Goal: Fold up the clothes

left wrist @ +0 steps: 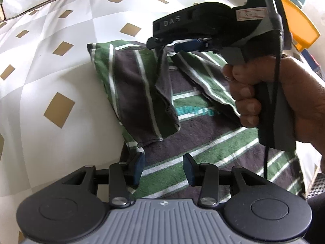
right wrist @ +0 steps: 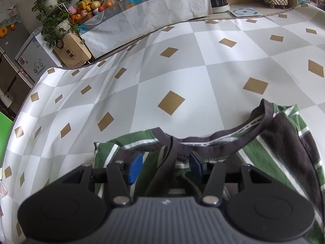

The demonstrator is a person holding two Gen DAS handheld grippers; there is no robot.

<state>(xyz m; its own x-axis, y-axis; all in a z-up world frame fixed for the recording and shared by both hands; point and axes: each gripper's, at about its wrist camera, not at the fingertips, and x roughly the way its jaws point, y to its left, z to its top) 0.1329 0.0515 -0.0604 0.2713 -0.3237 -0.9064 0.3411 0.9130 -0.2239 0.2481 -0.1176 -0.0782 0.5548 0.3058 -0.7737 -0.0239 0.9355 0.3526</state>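
Shirt (left wrist: 203, 134), striped green, dark grey and white, is spread flat on a bench (left wrist: 50, 65) covered in a grey-and-white diamond cloth with tan squares. It is seen near the bench edge closest to both cameras, in the lower right of the left wrist view. Both sleeves are folded inward over the body; a teal print is partly visible between them.

Left claw (left wrist: 163, 168) is held low over the shirt's lower part, blue pads apart, with only flat cloth seen beneath the gap; nothing is pinched. Whether the pads touch the fabric cannot be told.

Right claw (left wrist: 176, 44) is seen in the left wrist view over the far end of the shirt, gripped by a hand (left wrist: 274, 101). A fold of dark cloth hangs just below its tip. In the right wrist view the dark collar (right wrist: 223, 138) band is seen running up between the blue pads (right wrist: 135, 167), which stand apart on either side without pressing it.

Past the far bench edge, a shelf with a fruit basket (right wrist: 87, 10) and potted plants (right wrist: 54, 8) is noted.
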